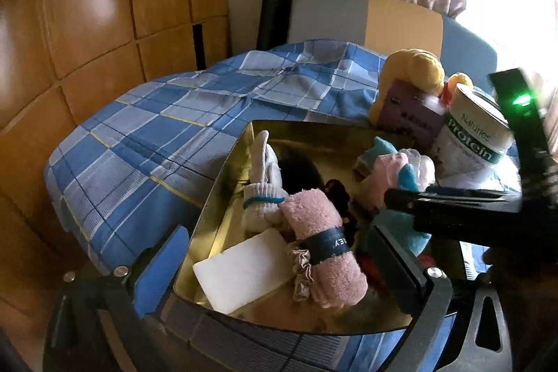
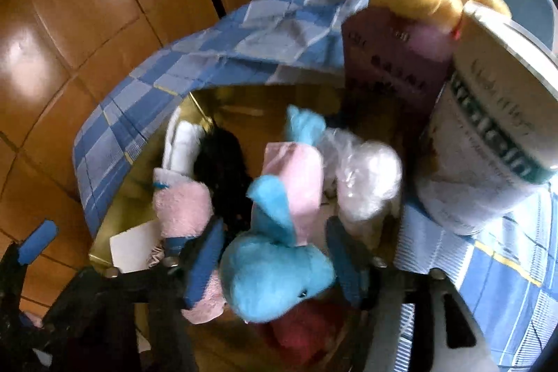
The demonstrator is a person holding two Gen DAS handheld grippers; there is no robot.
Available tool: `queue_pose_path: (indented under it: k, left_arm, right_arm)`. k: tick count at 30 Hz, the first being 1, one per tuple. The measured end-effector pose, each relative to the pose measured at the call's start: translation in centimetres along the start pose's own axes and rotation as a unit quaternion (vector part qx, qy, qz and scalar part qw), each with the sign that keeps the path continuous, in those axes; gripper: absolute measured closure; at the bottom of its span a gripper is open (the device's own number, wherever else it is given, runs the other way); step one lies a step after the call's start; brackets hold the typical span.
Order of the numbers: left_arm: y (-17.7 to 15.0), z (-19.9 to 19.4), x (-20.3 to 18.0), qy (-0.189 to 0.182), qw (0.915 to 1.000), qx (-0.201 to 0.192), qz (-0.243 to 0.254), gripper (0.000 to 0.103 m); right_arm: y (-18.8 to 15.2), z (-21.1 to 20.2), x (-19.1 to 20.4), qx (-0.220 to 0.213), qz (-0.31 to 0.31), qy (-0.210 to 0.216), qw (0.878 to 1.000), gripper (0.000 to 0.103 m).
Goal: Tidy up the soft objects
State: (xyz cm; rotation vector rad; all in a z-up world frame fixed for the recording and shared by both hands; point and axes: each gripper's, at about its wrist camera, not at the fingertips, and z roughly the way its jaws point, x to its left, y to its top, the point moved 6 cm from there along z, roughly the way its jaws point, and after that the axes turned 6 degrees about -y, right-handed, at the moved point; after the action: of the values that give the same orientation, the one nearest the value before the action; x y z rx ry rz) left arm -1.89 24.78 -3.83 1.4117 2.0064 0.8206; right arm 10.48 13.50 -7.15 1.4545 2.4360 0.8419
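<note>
At lower centre of the right wrist view, the right tool [image 2: 275, 262] stands parted around a blue plush whale [image 2: 275, 274], apparently not gripping it. The whale lies in the gold tin [image 1: 223, 169] on the bed. The left tool [image 1: 275, 271] gapes wide astride the tin's near rim, holding nothing.

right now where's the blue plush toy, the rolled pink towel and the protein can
blue plush toy [image 2: 275, 278]: right wrist view, on its rounded head
rolled pink towel [image 1: 314, 211]: left wrist view, on the roll above its dark band
protein can [image 1: 474, 135]: left wrist view, on the label
</note>
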Motion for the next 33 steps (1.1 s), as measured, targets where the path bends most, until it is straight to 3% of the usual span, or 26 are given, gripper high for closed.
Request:
queue_pose_path:
  k: [11, 20, 33]
  left_arm:
    - [0.4, -1.6, -0.8, 0.007, 0.9995, -0.031, -0.005, 0.0]
    - [-0.6, -2.0, -2.7, -0.009, 0.9997, -0.022, 0.004, 0.0]
    - [-0.6, -2.5, -3.3, -0.013, 0.9995, -0.027, 0.002, 0.0]
  right_arm:
    - [-1.8, -5.6, -1.9, -0.079, 0.021, -0.05, 0.995, 0.032]
    - [-5.8, -7.7, -3.7, -0.113, 0.041, -0.148, 0.982, 0.032]
    - [-6.8, -7.8, -3.3, -0.115, 0.038, -0.157, 0.98, 0.032]
